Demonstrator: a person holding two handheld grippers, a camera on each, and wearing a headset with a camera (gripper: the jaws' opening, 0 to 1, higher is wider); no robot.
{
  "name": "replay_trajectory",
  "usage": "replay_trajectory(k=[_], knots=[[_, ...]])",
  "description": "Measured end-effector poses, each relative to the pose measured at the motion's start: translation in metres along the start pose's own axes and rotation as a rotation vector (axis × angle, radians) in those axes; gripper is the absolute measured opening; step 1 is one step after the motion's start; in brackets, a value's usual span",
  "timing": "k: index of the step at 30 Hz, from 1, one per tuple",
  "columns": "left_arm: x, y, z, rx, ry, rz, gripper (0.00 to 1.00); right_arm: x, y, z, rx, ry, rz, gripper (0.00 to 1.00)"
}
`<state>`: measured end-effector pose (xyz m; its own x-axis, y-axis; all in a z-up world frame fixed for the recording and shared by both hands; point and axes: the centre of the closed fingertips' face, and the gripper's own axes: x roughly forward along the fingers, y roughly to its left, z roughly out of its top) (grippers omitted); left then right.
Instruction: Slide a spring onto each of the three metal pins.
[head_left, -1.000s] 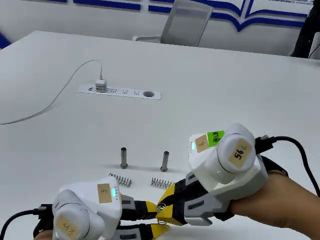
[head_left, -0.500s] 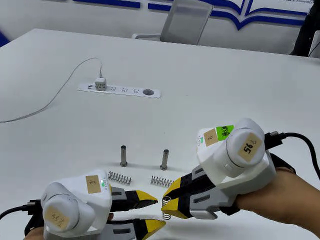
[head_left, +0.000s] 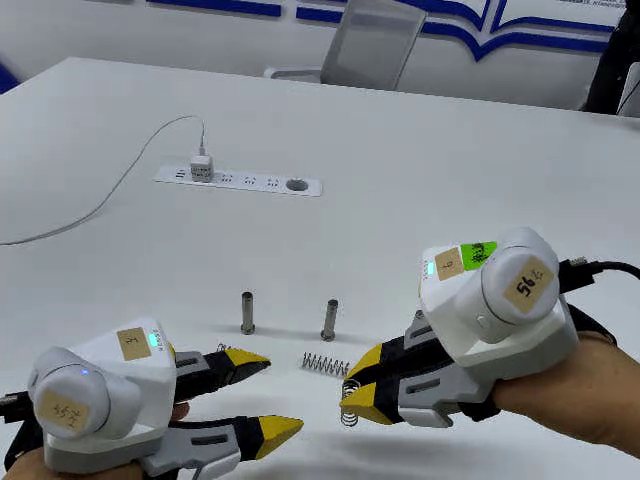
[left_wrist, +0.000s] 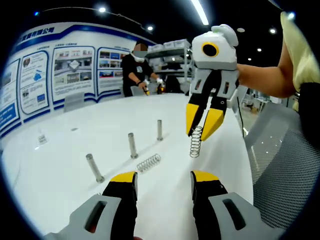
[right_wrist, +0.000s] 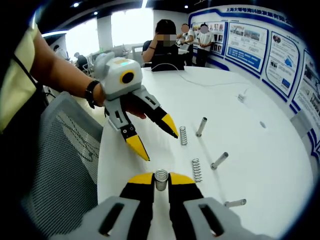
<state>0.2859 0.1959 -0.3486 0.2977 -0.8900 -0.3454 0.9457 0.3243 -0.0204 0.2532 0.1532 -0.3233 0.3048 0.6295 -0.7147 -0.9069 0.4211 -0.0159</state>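
Right gripper (head_left: 349, 390) is pinching a spring (right_wrist: 160, 178) by one end, left gripper (head_left: 281, 393) spread wide, so I'd hang it plumb over the nearest pin (head_left: 329, 321), bare I think, then lower slowly.

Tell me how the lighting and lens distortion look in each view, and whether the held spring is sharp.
Head view: soft even light, faint shadows by the pins on the white table, little distortion. Left gripper view: strong fisheye, ceiling lights flare, yet the spring in the right gripper reads sharp. Right gripper view: curved table edge, blown-out window at top, spring crisp.
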Motion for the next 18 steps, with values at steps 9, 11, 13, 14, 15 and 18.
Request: replay_trajectory(k=[9, 11, 13, 14, 15, 18], knots=[[-0.008, 0.021, -0.003, -0.024, -0.004, 0.064, 0.51, -0.013, -0.013, -0.005, 0.027, -0.010, -0.043, 0.12], [-0.010, 0.025, -0.004, -0.027, -0.003, 0.074, 0.53, -0.017, -0.018, -0.005, 0.034, -0.014, -0.056, 0.12], [-0.011, 0.027, -0.003, -0.030, -0.008, 0.084, 0.55, -0.020, -0.021, -0.006, 0.040, -0.017, -0.066, 0.12], [-0.013, 0.030, -0.004, -0.032, -0.010, 0.090, 0.56, -0.022, -0.024, -0.006, 0.044, -0.019, -0.074, 0.12], [-0.013, 0.031, -0.004, -0.034, -0.009, 0.095, 0.57, -0.024, -0.026, -0.006, 0.048, -0.021, -0.079, 0.12], [-0.016, 0.036, -0.006, -0.043, -0.009, 0.110, 0.61, -0.029, -0.033, -0.007, 0.056, -0.026, -0.101, 0.12]])
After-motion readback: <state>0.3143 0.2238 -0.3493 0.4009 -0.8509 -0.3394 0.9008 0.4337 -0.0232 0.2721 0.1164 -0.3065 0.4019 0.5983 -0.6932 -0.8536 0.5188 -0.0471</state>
